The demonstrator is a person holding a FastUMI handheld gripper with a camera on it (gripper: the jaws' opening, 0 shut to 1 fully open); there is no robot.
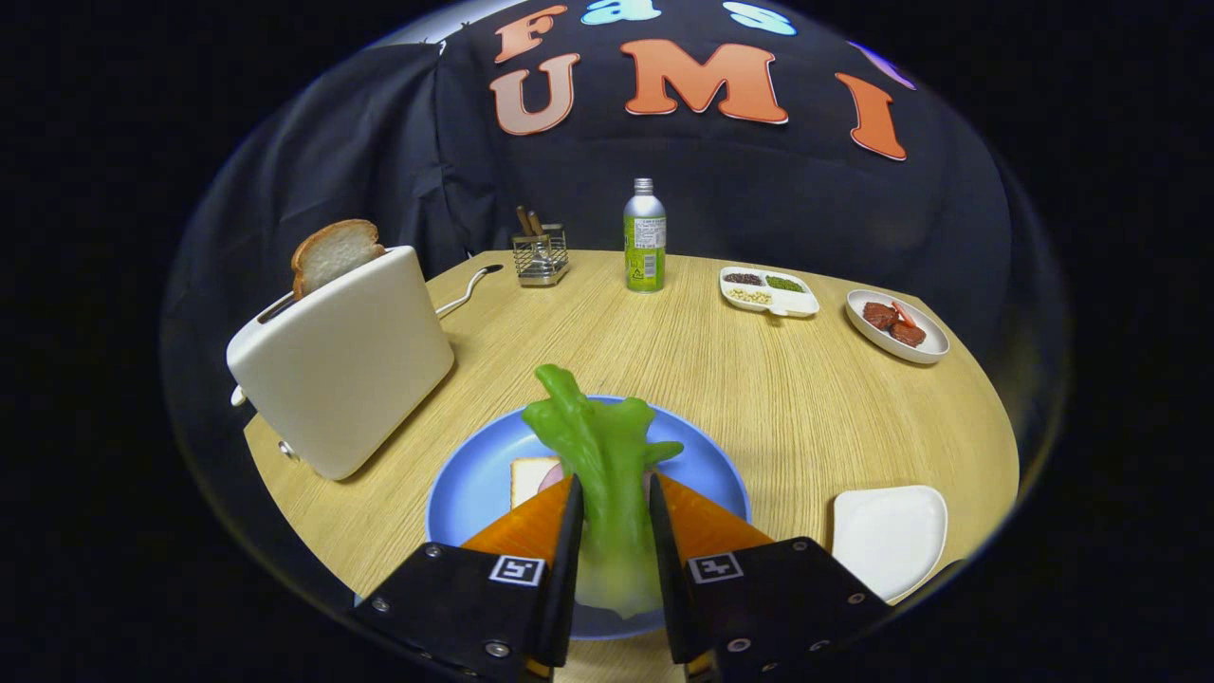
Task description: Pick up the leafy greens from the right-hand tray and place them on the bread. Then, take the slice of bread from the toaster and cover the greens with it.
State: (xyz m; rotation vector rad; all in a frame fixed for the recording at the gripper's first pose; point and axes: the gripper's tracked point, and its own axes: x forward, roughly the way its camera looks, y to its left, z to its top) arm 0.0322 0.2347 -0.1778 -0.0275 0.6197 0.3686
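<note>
My gripper (612, 489) is shut on the leafy greens (602, 446), a pale green stalk that sticks out forward past both orange fingers (531, 522). It hangs over a blue plate (465, 493). On that plate lies a slice of bread (531, 477), partly hidden behind the left finger and the greens. A white toaster (346, 360) stands beyond the plate to the left, and a second slice of bread (334, 251) pokes up from its slot. A bare white square tray (890, 539) sits just right of the plate.
Along the table's far side stand a wire holder (541, 254), a green-labelled metal bottle (645, 237), a divided white dish of grains (768, 290) and a white plate of red meat pieces (896, 324). A spoon handle (469, 289) lies behind the toaster.
</note>
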